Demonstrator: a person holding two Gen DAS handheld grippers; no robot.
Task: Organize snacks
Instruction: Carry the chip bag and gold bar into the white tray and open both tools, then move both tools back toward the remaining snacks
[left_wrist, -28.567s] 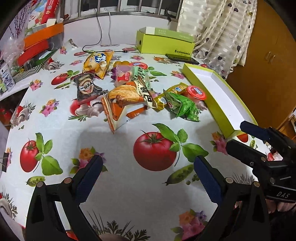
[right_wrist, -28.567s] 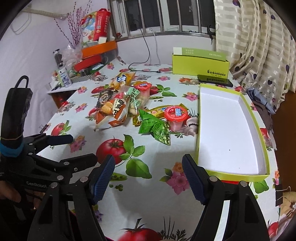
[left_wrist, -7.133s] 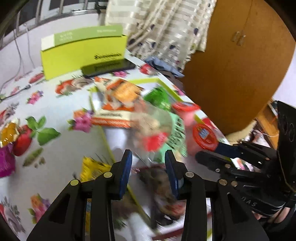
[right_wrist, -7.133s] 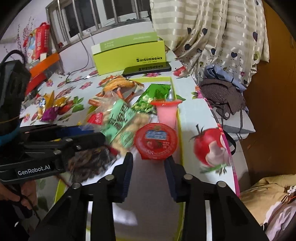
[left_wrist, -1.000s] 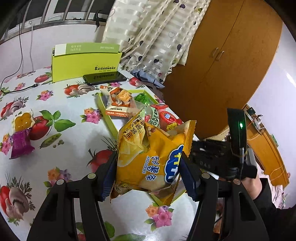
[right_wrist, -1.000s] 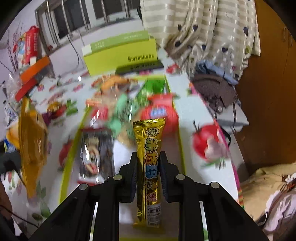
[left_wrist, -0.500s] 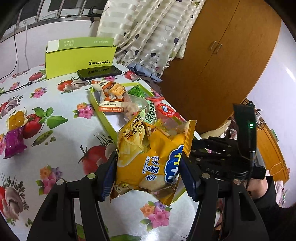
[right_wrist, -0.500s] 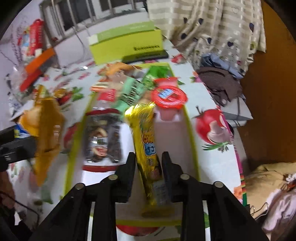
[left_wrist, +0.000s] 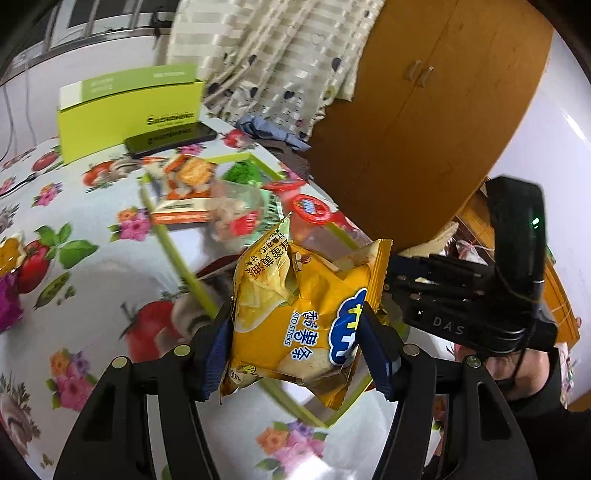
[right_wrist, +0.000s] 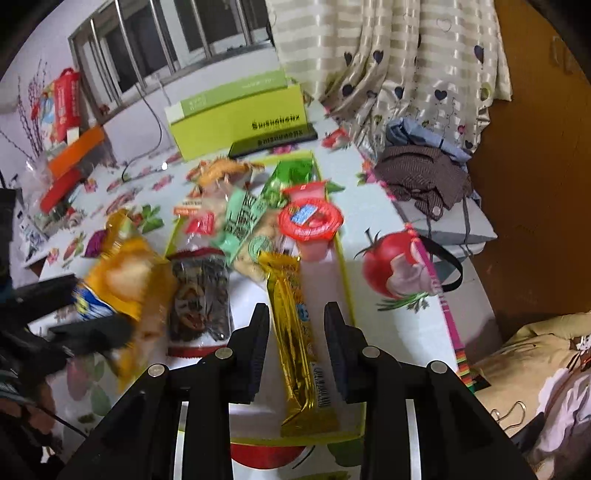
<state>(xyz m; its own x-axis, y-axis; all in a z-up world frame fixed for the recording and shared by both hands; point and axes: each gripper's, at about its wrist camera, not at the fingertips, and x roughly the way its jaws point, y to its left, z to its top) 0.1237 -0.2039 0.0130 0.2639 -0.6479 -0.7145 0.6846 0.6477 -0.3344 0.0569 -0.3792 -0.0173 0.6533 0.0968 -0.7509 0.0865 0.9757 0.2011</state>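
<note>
The right gripper (right_wrist: 293, 328) stands over the near end of the lime-green tray (right_wrist: 343, 275). Its jaws are parted, and the gold snack bar (right_wrist: 295, 332) lies lengthwise between them without pad contact. The bar rests flat on the tray floor, parallel to the long wall, which by judgement leaves room for a further row beside it.

The left gripper (left_wrist: 295, 347) grasps the yellow potato-stick bag (left_wrist: 301, 314) across its width, both blue pads (left_wrist: 218, 347) pressing the sides. The puffed bag is held upright above the tray's near corner; a side grip suits a soft, air-filled pack, which would otherwise sag or slip. It is not yet set down.

Further in, the dark sunflower-seed packet (right_wrist: 199, 295) lies just left of the bar. Beyond these, the red-lidded jelly cup (right_wrist: 310, 221) sits against the right wall, with the mint-green packet (right_wrist: 240, 218), the green pack (right_wrist: 288, 177) and the orange-labelled pack (right_wrist: 221, 170) overlapping toward the far end.

Outside the tray, a black phone (right_wrist: 273, 142) lies in front of the green box (right_wrist: 236, 114) on the fruit-print tablecloth (left_wrist: 92, 266).
</note>
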